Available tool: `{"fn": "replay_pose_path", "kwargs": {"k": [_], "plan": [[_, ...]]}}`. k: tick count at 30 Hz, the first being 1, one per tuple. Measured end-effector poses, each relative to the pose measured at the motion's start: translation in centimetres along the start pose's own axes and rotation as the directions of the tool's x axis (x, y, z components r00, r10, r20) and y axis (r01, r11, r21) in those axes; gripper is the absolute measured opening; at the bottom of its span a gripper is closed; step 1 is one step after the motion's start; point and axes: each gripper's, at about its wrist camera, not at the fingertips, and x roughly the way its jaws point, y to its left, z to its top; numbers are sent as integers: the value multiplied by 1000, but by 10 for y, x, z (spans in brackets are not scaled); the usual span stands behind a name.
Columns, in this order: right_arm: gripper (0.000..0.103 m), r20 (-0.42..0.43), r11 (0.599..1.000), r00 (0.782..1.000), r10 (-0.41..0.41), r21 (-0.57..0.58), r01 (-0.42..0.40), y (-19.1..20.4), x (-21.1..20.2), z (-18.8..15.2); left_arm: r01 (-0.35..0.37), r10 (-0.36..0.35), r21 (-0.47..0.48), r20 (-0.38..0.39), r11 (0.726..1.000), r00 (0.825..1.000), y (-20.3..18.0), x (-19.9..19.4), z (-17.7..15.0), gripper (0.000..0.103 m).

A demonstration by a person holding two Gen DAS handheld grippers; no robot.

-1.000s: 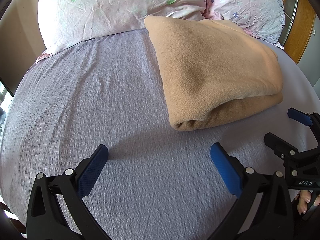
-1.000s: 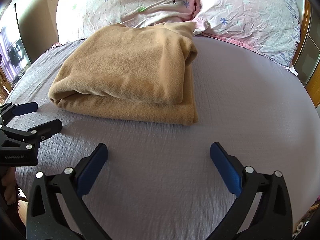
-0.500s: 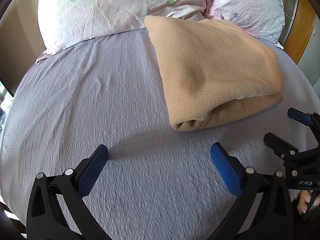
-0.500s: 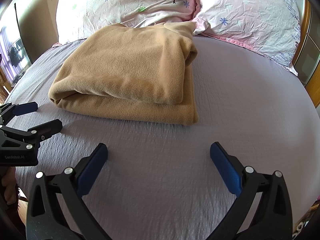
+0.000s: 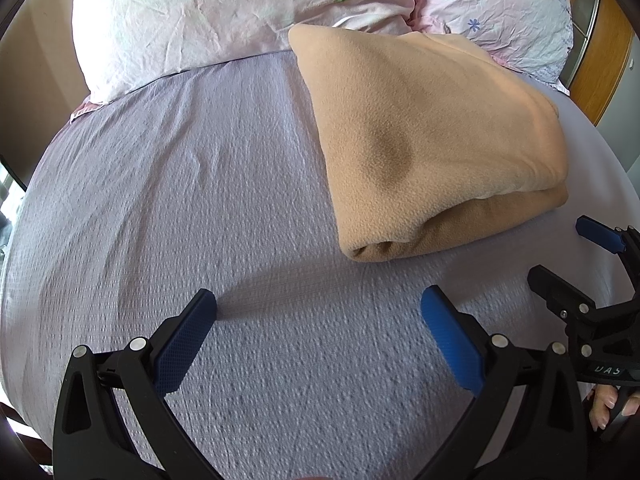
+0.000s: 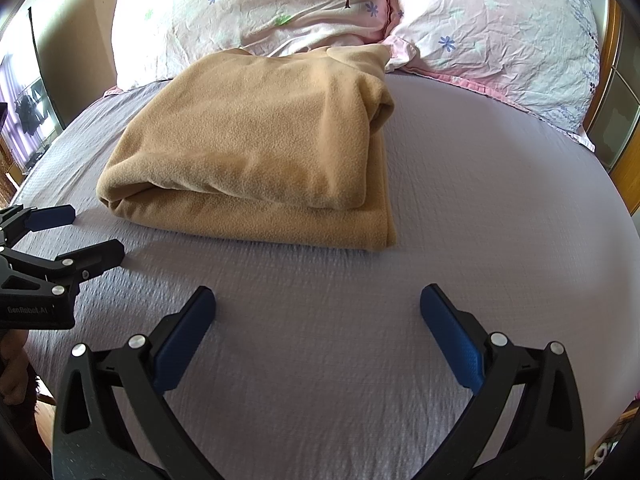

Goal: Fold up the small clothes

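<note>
A tan fleece cloth lies folded in a thick stack on the lilac bed sheet, its far edge against the pillows. It also shows in the right wrist view. My left gripper is open and empty over bare sheet, in front of and left of the cloth. My right gripper is open and empty over bare sheet in front of the cloth. Each gripper shows at the edge of the other's view, the right one and the left one, both open near the cloth's front corner.
Two pink flowered pillows lie at the head of the bed. A wooden headboard or cabinet edge stands at the far right. A wall and a lit room opening are at the left.
</note>
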Motion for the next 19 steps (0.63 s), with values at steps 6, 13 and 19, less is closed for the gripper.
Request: {"fn": "replay_pose_path", "kwargs": {"k": [6,13,19], "plan": [[101,4,1000,1000,-1,1,1,-1,-1,2,2,-2,3,-15,1000,1000,1,2,2,102],[101,9,1000,1000,-3,5,3,0,0,1,0,0,4,-4,1000,1000,1,1,0,102],[101,10,1000,1000,-4,6,4,0,1,2,1,-1,6,4,1000,1000,1,0,-1,102]]}}
